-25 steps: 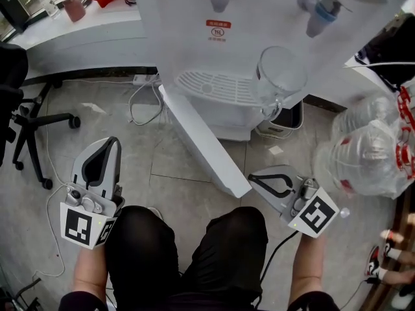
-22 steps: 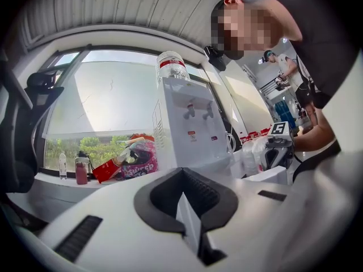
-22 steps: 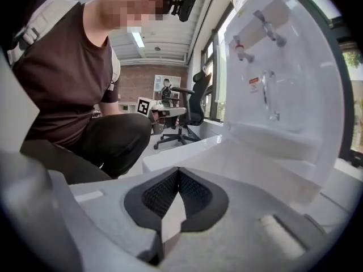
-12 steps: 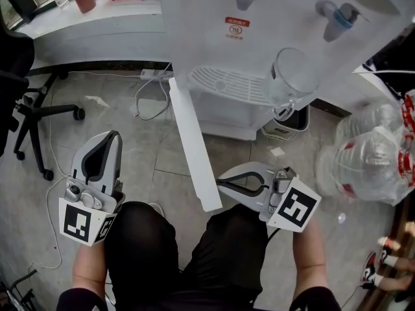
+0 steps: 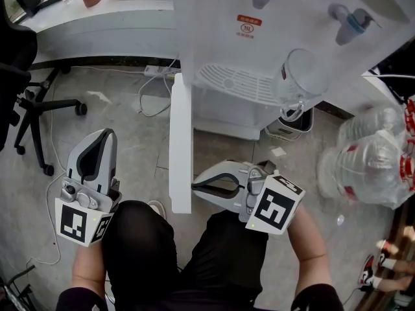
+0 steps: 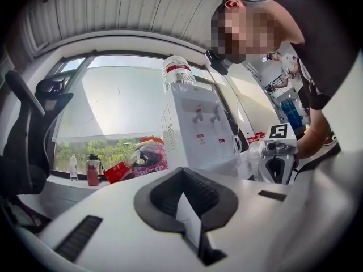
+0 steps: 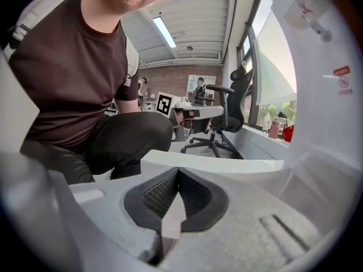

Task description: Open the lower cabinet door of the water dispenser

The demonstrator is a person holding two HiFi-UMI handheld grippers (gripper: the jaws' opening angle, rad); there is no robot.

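Note:
The white water dispenser (image 5: 259,37) stands ahead of me. Its lower cabinet door (image 5: 180,141) hangs open and swung out toward me, seen edge-on as a long white slab. My right gripper (image 5: 194,187) is shut with nothing between its pads, and its tips rest against the right face of the door near its free end. In the right gripper view the door's edge (image 7: 215,164) lies just beyond that gripper (image 7: 178,177), with the dispenser body (image 7: 332,123) at the right. My left gripper (image 5: 104,135) is shut and empty, low at the left, well clear of the door. The left gripper view shows this gripper (image 6: 184,180) pointing level toward the dispenser (image 6: 198,123).
A clear glass pitcher (image 5: 301,76) sits on the dispenser's drip tray (image 5: 233,83). Large plastic water bottles (image 5: 369,154) lie at the right. An office chair (image 5: 26,102) and floor cables (image 5: 152,92) are at the left. My knees in black trousers (image 5: 194,264) are just below the grippers.
The right gripper has swept left and the door has swung with it, from slanting right to pointing straight at me. The left gripper has stayed put.

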